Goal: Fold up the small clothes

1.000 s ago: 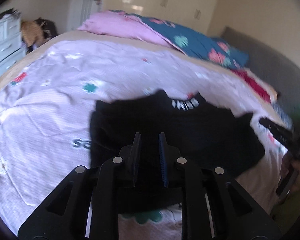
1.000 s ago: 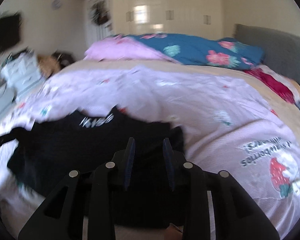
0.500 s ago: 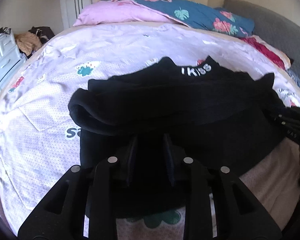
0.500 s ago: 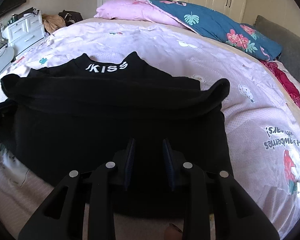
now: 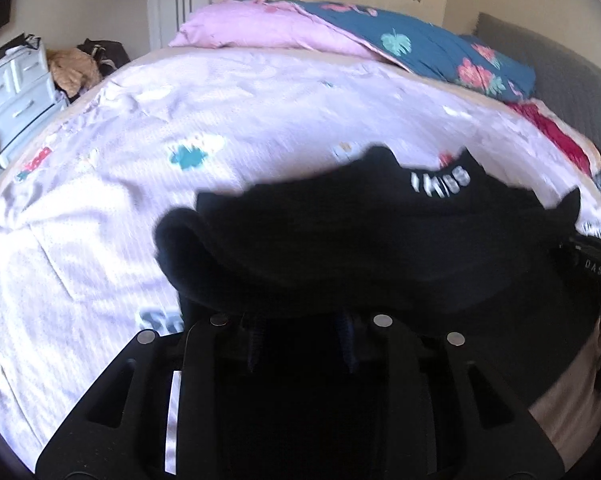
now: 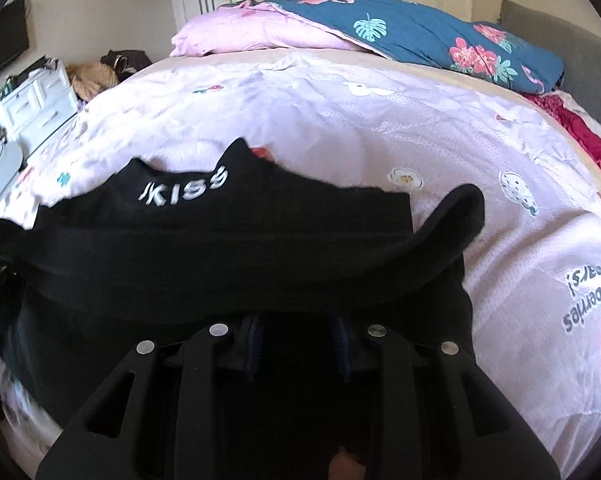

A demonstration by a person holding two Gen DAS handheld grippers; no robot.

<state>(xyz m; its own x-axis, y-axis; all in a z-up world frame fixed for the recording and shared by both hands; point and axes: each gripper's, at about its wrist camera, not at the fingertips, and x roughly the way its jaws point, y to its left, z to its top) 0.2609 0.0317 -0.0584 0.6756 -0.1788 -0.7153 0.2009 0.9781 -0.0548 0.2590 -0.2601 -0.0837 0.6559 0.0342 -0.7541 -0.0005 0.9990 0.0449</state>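
Black garment (image 6: 204,256), white "KISS" lettering at its neckline, lies on the bed (image 6: 380,128), over a pale lilac printed sheet; in the right wrist view it fills the span from 9 o'clock through centre, neckline toward 12 o'clock. A thick fold of the fabric runs across the garment, raised at both ends; its right end curls up at about 2 o'clock of the right gripper (image 6: 296,340).

Right gripper: fingers (image 6: 254,340) part-way apart, a modest gap; black fabric lies between and over the tips; whether the pads press on it cannot be told, black on black.

Left gripper (image 5: 300,340): fingers (image 5: 256,336) opening at this moment, gap narrow; dark cloth drapes across the tips and between them; a grip cannot be confirmed. In the left wrist view the garment (image 5: 380,240) sits from centre to 3 o'clock, rolled fold end at 9 o'clock of centre; view is motion-blurred.

Pink pillow (image 6: 252,32) and blue floral duvet (image 6: 420,36) lie at 12 o'clock, far end of the bed; white drawers (image 6: 32,104) at 10 o'clock, beside the bed.
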